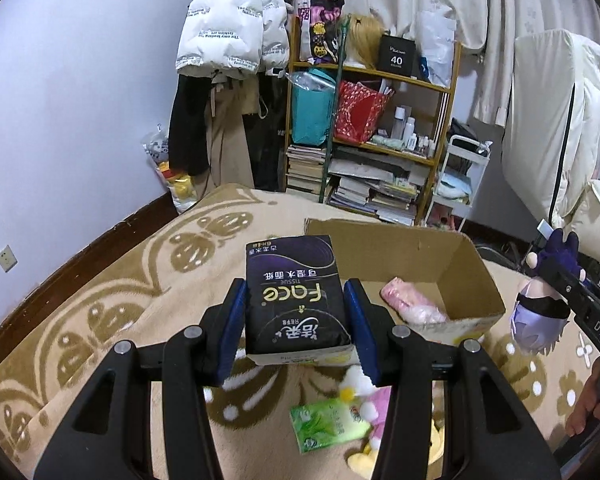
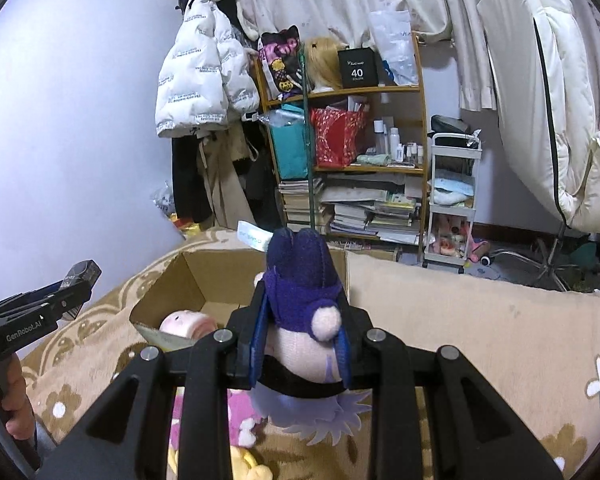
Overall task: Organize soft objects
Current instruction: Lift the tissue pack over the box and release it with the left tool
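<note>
The left gripper [image 1: 296, 320] squeezes a dark tissue pack [image 1: 294, 296], light and squishy, held by its sides. The right gripper [image 2: 300, 344] hugs a plush doll [image 2: 300, 320] (floppy) around its middle, near the box [image 2: 204, 276] ahead.

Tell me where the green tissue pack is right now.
In the left wrist view, the green tissue pack lies on the beige blanket below the left tool, beside a pink-and-white plush, outside the cardboard box.

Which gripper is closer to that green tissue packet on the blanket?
Left. The left gripper, clamping a black tissue pack, hangs just above the green tissue packet; the right gripper is farther right.
</note>
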